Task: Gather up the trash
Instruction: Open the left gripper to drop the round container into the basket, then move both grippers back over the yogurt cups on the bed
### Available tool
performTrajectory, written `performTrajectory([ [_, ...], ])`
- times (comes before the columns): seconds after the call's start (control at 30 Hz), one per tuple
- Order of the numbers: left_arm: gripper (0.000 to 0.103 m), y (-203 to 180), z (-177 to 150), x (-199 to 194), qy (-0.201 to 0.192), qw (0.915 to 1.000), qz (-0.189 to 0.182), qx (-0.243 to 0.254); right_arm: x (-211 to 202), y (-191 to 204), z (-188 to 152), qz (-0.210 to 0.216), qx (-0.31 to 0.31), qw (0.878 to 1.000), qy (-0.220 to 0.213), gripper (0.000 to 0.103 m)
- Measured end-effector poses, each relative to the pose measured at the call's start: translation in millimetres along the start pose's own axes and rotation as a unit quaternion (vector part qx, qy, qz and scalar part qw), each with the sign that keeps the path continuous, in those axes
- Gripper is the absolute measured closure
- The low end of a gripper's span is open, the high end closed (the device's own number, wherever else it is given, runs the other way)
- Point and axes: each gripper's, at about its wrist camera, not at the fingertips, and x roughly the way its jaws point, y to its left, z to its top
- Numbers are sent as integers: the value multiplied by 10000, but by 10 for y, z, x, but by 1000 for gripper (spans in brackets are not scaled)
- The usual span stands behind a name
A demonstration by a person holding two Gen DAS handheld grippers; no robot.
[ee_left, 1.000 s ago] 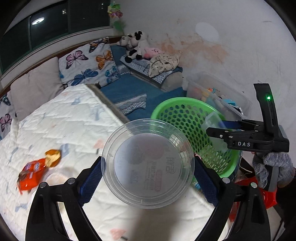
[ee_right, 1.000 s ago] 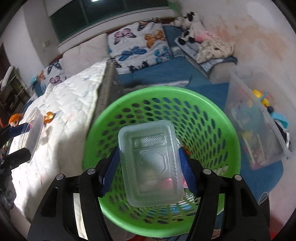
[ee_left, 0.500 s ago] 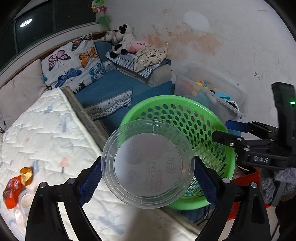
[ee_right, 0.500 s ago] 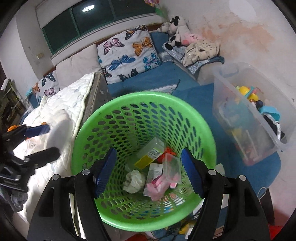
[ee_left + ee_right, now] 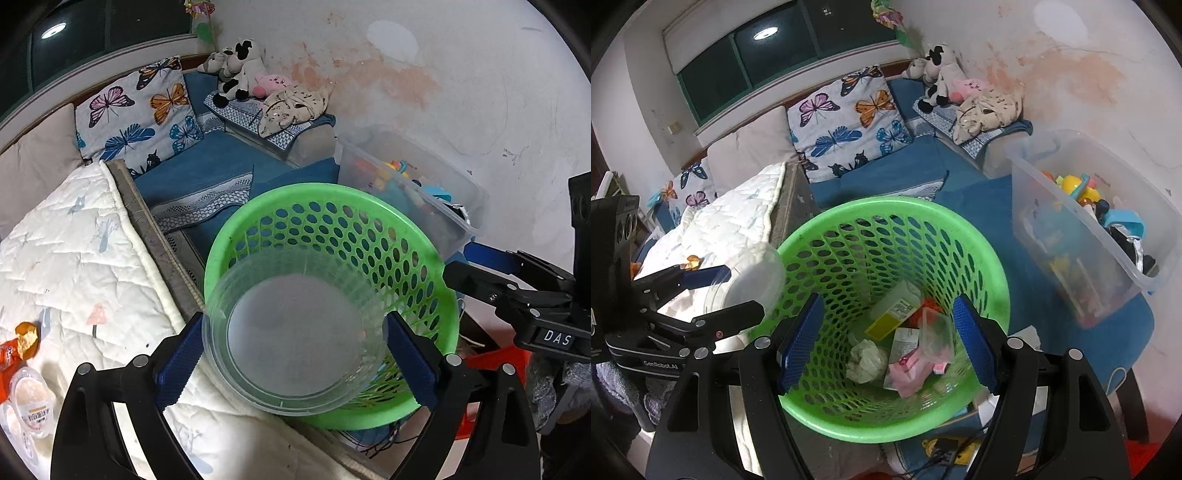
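Since the earlier frames the right gripper (image 5: 886, 339) has dropped its clear tray into the green basket (image 5: 369, 206) and hangs open above it, while the left gripper (image 5: 295, 350), clamping the round clear lid (image 5: 291, 339), now overlaps the basket's near rim; carry it further over the opening before releasing.

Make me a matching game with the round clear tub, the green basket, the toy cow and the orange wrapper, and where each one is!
Things:
1. round clear tub
2. green basket
3. toy cow
4. orange wrapper

Places:
A. on the white quilt
B. between the left gripper's blue fingers
C. on the blue cushions by the wall
D. beside the bed, with trash inside

Pairs: 1-B, 2-D, 3-C, 4-A
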Motion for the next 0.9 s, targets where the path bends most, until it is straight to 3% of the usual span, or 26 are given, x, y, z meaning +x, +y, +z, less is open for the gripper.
performTrajectory([
  [0.23,10,101,-97,-228,-206,9997,77,-54,-55,140,-3,65,-72,9999,-54,30],
  [0.53,10,474,-486,-721,-533,9952,757,-324,-81,478,-46,330,-312,9990,-53,30],
  [0.9,11,1417,-1047,-1289,-701,9749,1853,-1016,70,1071,-88,656,-767,9948,114,30],
])
